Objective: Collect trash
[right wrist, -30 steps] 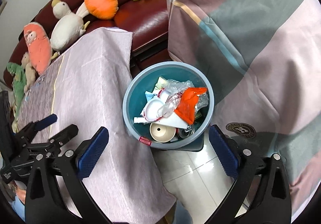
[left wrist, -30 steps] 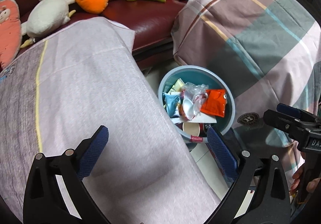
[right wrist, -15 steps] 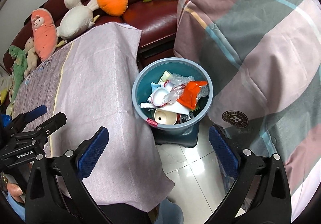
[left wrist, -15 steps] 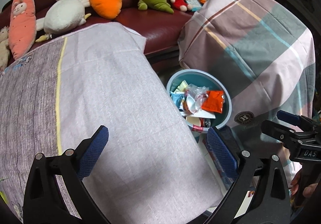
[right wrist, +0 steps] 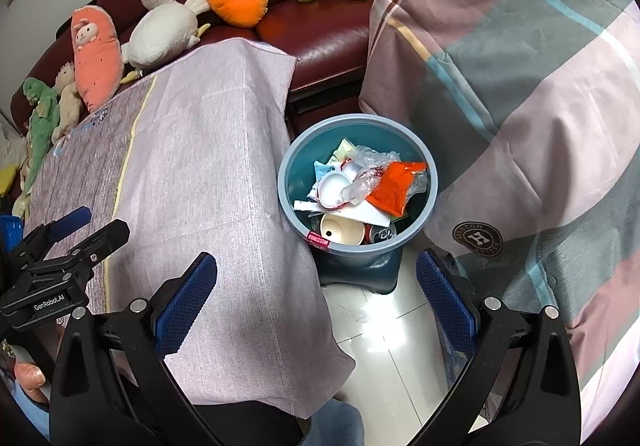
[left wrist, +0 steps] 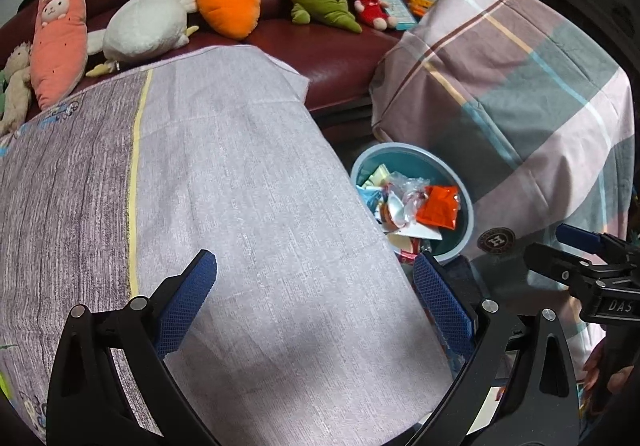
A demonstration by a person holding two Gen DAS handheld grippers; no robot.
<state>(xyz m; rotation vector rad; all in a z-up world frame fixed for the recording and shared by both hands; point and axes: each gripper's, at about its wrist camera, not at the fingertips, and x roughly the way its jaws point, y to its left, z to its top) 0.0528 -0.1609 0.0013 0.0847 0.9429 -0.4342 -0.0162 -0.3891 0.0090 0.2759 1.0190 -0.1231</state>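
Since the blue bin [right wrist: 356, 186], on the floor off the table's [left wrist: 240, 186] right edge, already holds wrappers and cups, your left gripper [left wrist: 316, 302] and right gripper [right wrist: 316, 294] gape wide, empty; little seems left.

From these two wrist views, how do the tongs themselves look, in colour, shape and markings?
Both the left tongs and the right tongs have glossy black, A-shaped frames with silver screws. Each finger carries a blue pad with a fine grid texture. White lettering shows on the bodies: "GenRobot.AI" on the left, "DAS" on the right. No cables or sleeves are visible.
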